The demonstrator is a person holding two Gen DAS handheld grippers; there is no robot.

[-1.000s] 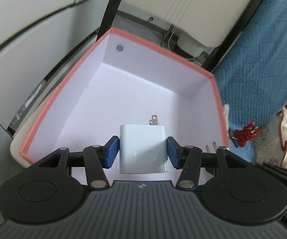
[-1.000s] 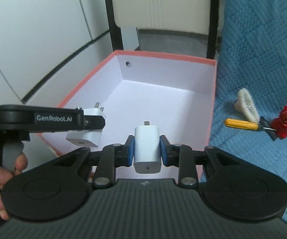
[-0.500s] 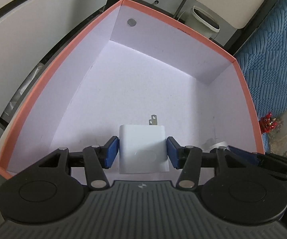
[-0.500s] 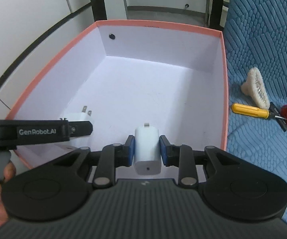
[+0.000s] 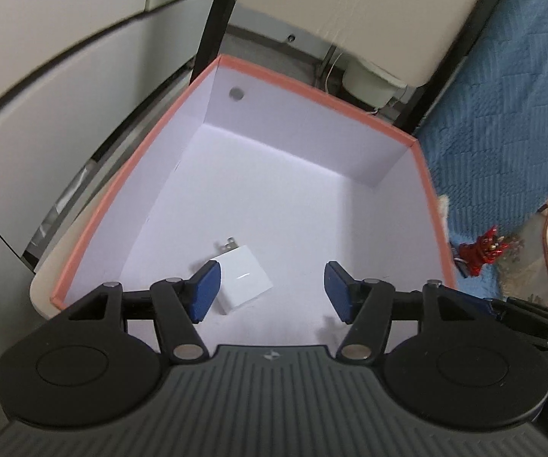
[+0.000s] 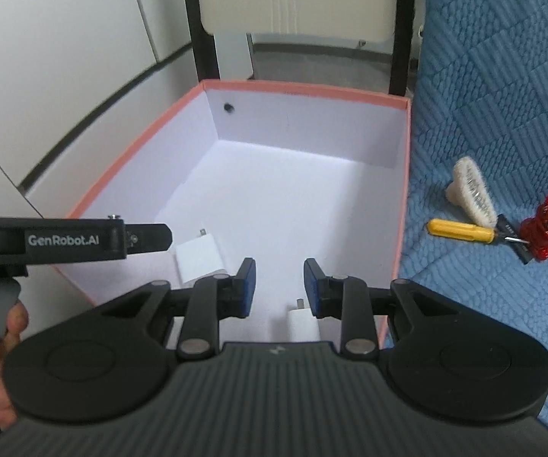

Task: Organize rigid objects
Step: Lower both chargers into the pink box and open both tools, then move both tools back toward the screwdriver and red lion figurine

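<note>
A pink-rimmed box (image 5: pixel 312 93) with a white inside (image 6: pixel 304 87) stands beside a blue quilt. My left gripper (image 5: pixel 270 291) is open above the box's near end. A square white charger (image 5: pixel 241 280) lies on the box floor by its left finger; it also shows in the right wrist view (image 6: pixel 198 259). My right gripper (image 6: pixel 279 287) is open over the box. A narrow white charger (image 6: pixel 302 325) lies on the box floor just below it, partly hidden by the gripper body. The left gripper's side (image 6: pixel 83 240) shows at the left of the right wrist view.
On the blue quilt (image 6: pixel 483 114) to the right of the box lie a cream brush (image 6: pixel 470 190), a yellow-handled screwdriver (image 6: pixel 460 230) and a red figurine (image 6: pixel 546 228). The figurine also shows in the left wrist view (image 5: pixel 481 249). A black-framed chair stands behind the box.
Both grippers have opened and let go of their chargers, which now lie on the box floor. Both grippers have lifted back a little from the box.
</note>
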